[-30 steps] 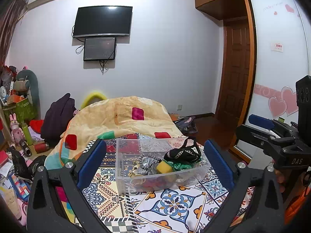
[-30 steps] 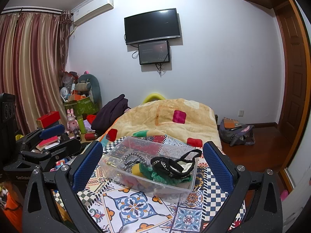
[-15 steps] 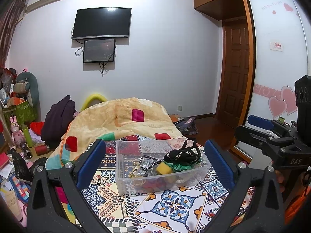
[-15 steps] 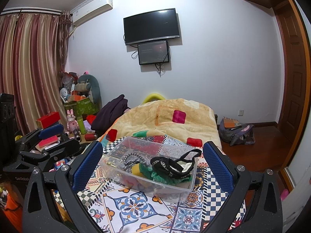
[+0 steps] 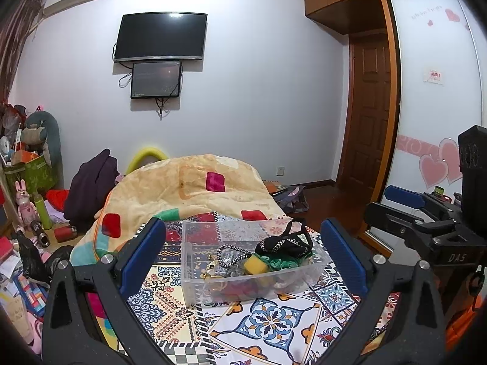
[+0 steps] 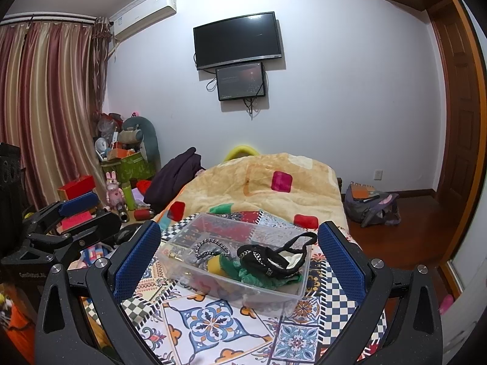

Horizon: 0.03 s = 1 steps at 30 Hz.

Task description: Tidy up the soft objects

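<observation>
A clear plastic bin sits on the patterned bed cover. It holds soft items: a black bag with a chain strap, a silver-grey piece, a yellow piece and green fabric. My left gripper is open and empty, held back from the bin. My right gripper is open and empty, also short of the bin. Each gripper shows in the other's view, the right one at right, the left one at left.
A yellow quilt is heaped behind the bin. A dark garment and cluttered toys and boxes lie to the left. A bag lies on the wood floor by the door. A wardrobe stands right.
Both views have shifted very slightly; the grippers stay open and nothing in the bin has moved.
</observation>
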### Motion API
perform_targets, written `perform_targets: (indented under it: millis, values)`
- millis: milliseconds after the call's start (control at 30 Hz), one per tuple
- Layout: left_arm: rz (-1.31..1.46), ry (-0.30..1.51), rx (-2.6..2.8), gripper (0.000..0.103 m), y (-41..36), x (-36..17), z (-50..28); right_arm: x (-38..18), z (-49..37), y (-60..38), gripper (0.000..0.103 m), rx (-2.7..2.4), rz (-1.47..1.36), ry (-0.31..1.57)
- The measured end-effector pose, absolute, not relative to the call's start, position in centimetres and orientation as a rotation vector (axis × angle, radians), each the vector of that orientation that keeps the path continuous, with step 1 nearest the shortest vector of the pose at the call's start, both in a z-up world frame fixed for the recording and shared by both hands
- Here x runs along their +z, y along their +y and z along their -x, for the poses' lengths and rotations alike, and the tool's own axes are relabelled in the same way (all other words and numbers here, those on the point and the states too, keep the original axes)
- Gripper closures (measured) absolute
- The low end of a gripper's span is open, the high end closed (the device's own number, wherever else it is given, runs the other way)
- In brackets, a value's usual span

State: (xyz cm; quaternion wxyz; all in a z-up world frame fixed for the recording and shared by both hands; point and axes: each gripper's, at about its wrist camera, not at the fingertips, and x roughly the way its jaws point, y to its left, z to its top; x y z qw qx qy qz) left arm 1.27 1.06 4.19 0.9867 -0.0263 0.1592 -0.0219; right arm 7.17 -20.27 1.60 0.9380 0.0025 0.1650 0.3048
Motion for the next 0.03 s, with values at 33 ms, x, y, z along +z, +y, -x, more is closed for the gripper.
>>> perform_targets:
  millis: [33]
  values:
    - [0.05,0.321,-0.045,0.0,0.94,4.18,-1.25,1.6,-7.17,-20.27,0.0,0.622,-0.006,0.337]
